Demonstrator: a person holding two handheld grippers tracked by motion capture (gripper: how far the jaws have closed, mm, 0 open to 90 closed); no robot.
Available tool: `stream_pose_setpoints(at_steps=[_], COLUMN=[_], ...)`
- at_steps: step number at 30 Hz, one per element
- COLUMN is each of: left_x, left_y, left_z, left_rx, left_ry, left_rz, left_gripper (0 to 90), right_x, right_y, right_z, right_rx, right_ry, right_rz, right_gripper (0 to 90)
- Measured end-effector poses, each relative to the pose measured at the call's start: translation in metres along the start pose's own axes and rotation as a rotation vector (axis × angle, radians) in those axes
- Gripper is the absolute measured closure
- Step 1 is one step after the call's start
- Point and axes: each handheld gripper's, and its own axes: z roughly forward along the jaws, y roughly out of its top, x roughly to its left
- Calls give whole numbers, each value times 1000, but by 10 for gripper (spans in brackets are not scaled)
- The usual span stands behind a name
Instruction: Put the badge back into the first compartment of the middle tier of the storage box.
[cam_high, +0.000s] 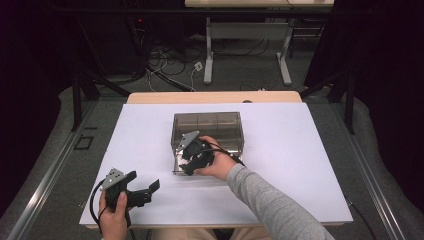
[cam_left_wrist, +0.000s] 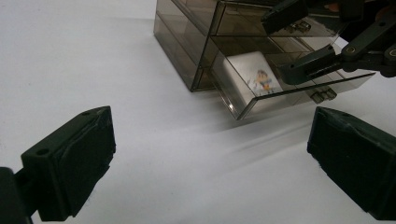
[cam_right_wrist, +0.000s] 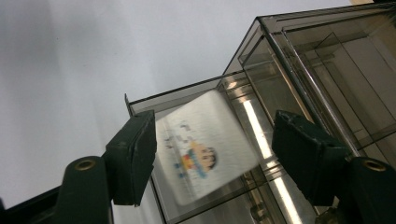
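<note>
A smoky clear drawer box (cam_high: 207, 125) stands mid-table on the white sheet (cam_high: 280, 165). Its lower drawer (cam_left_wrist: 285, 99) is pulled out toward me. Inside lies a white packet (cam_left_wrist: 250, 77) printed with a cartoon figure, tilted against the drawer's side. My right gripper (cam_high: 192, 162) hangs over this drawer, open, its jaws either side of the packet (cam_right_wrist: 205, 149), which looks blurred; a gap shows at the right pad (cam_right_wrist: 303, 154). My left gripper (cam_high: 145, 192) rests near the front left of the table, open and empty, pointing toward the box (cam_left_wrist: 187, 37).
The white sheet covers most of the table, with bare room left and right of the box. Beyond the far edge stand a table frame (cam_high: 210, 55) and loose cables (cam_high: 165, 65) on the floor.
</note>
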Motion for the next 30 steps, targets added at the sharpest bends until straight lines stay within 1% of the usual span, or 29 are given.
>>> stream_pose_setpoints(at_steps=[4, 10, 13, 14, 15, 18, 26, 30], left_x=[0, 0, 0, 0, 0, 0, -1, -1], left_y=[0, 0, 0, 0, 0, 0, -1, -1], left_z=[0, 0, 1, 1, 1, 1, 2, 2], left_rx=[0, 2, 3, 4, 4, 5, 9, 9], left_ry=[0, -1, -2, -1, -1, -1, -1, 0], left_rz=[0, 2, 5, 5, 5, 5, 1, -2], left_gripper=[14, 14, 14, 14, 14, 14, 14, 14], right_x=[0, 1, 1, 1, 1, 2, 4, 7], right_y=[0, 1, -1, -1, -2, -4, -12, -16], right_z=[-2, -6, -8, -9, -9, -12, -19, -23], right_rx=[-4, -18, -24, -26, -29, -37, -67, -68], right_ry=[-1, -9, -12, -15, -15, -17, -35, -23], right_rz=[-2, 16, 22, 34, 29, 42, 68, 75], right_gripper=[309, 310, 312, 314, 318, 326, 392, 442])
